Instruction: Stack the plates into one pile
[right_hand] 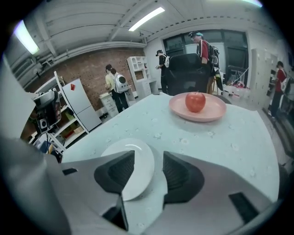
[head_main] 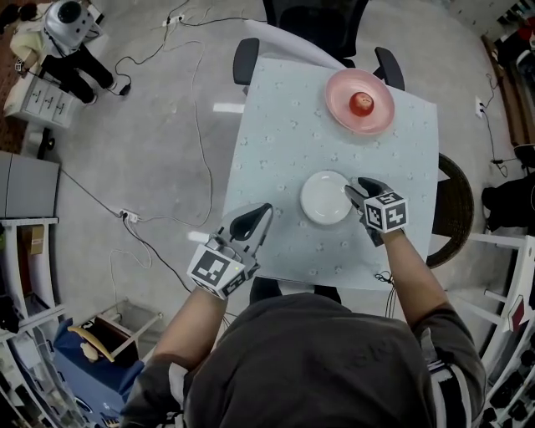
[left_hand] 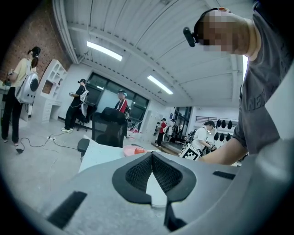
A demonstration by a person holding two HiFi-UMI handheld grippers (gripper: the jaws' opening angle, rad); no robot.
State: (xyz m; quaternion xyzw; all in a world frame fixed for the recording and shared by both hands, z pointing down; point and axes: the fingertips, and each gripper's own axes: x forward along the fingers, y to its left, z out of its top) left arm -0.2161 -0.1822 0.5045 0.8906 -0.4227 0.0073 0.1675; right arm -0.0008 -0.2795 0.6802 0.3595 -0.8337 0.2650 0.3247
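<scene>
A small white plate (head_main: 324,197) lies flat near the middle of the pale blue table (head_main: 276,125). My right gripper (head_main: 353,191) sits at the plate's right rim, jaws open. In the right gripper view the white plate (right_hand: 131,160) has its rim between the pads of that gripper (right_hand: 149,161), and neither pad presses on it. A pink plate (head_main: 334,92) with a red apple (head_main: 361,104) stands at the far right; the right gripper view shows the pink plate (right_hand: 211,112) and apple (right_hand: 195,101) ahead. My left gripper (head_main: 263,211) hovers at the table's near left edge, tips together, holding nothing (left_hand: 151,156).
A black office chair (head_main: 309,25) stands at the table's far side and a dark round chair (head_main: 456,209) at its right. Cables (head_main: 196,125) run over the grey floor on the left. Several people stand far off in the room.
</scene>
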